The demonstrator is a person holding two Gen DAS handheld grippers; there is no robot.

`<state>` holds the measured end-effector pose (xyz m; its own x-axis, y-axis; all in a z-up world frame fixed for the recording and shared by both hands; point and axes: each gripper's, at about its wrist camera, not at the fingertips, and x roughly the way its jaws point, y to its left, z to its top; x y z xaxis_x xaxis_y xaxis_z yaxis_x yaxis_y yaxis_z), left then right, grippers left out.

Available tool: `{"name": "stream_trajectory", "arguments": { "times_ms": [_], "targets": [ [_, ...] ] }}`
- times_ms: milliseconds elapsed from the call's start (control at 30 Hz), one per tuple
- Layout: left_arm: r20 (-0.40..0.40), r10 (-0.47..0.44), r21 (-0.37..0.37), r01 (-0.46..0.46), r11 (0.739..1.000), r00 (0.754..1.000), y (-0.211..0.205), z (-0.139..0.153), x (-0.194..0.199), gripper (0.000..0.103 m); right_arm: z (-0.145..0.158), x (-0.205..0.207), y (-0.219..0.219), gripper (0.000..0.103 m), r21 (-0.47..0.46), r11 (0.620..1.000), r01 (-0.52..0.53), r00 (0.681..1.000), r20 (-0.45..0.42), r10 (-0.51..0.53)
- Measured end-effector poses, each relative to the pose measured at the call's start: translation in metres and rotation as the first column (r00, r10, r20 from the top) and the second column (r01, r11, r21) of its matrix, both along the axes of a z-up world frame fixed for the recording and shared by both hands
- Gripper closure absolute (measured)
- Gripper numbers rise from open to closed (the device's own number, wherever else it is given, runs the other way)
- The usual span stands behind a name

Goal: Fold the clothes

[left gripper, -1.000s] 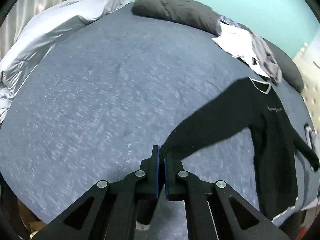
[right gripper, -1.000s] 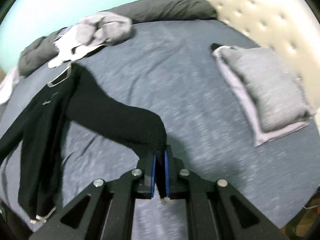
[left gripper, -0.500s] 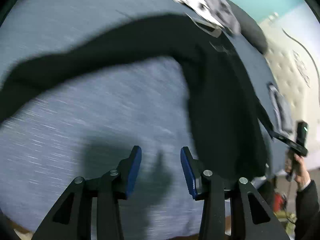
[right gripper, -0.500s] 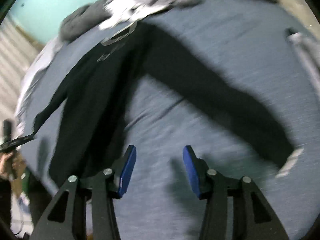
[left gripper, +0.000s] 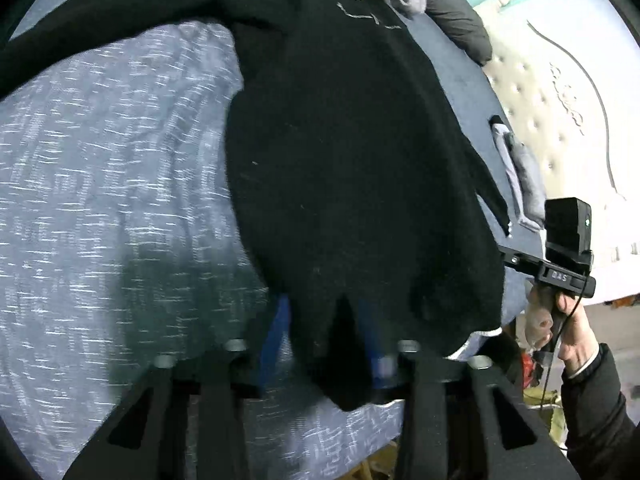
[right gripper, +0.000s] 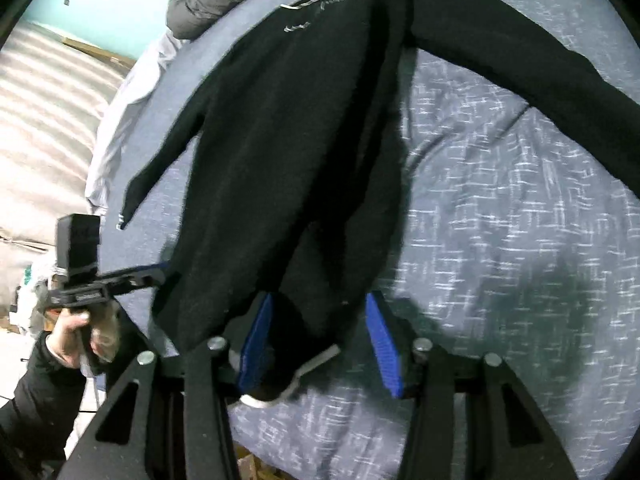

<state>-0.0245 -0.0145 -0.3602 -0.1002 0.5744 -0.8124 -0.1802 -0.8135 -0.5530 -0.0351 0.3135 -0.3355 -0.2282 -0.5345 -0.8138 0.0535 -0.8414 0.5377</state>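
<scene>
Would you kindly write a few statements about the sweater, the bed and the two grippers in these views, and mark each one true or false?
1. The black sweater lies spread on a blue-grey bedspread. True.
2. The hem of the sweater sits between the blue fingers of the right gripper. True.
3. The sweater is already folded into a neat square. False: its body lies long and both sleeves stretch outward.
4. The left gripper hovers over bare bedspread, far from the sweater. False: sweater fabric lies between its closing fingers.
5. A grey pillow lies near the tufted headboard. True.
6. The wall behind the bed is red. False: it is turquoise.
</scene>
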Motion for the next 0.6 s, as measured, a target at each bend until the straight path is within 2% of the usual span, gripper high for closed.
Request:
{"name": "stream_trajectory", "arguments": {
  "times_ms": [100, 133, 167, 267, 400, 600],
  "targets": [
    [-0.009, -0.013, -0.02, 0.013, 1.0, 1.0, 0.009, -0.001, -0.001, 0.096, 0.001, 0.0, -0.008, 0.081, 0.021, 1.0, -0.018, 1.0, -0.01, 0.018],
    [-0.014, -0.015, -0.026, 0.014, 1.0, 1.0, 0.011, -0.001, -0.001, 0.098, 0.0, 0.0, -0.01, 0.09, 0.041, 0.999, -0.025, 1.0, -0.009, 0.026],
    [-0.022, -0.018, -0.031, 0.018, 0.999, 1.0, 0.015, 0.001, -0.001, 0.099, 0.001, 0.0, -0.011, 0.094, 0.061, 0.998, -0.026, 1.0, -0.015, 0.027],
    [-0.055, -0.04, -0.046, 0.037, 0.998, 0.998, 0.025, 0.009, -0.002, 0.099, 0.01, 0.0, -0.006, 0.099, 0.079, 0.997, 0.006, 0.999, -0.053, -0.002],
    [-0.092, -0.043, -0.054, 0.038, 0.998, 0.995, 0.028, 0.025, -0.008, 0.1, 0.029, 0.001, 0.013, 0.1, 0.116, 0.991, 0.063, 0.992, -0.113, -0.049],
    [-0.132, -0.007, -0.049, 0.0, 0.999, 0.991, 0.008, 0.05, -0.021, 0.1, 0.053, 0.009, 0.057, 0.1, 0.155, 0.979, 0.13, 0.982, -0.155, -0.106]
  ]
}}
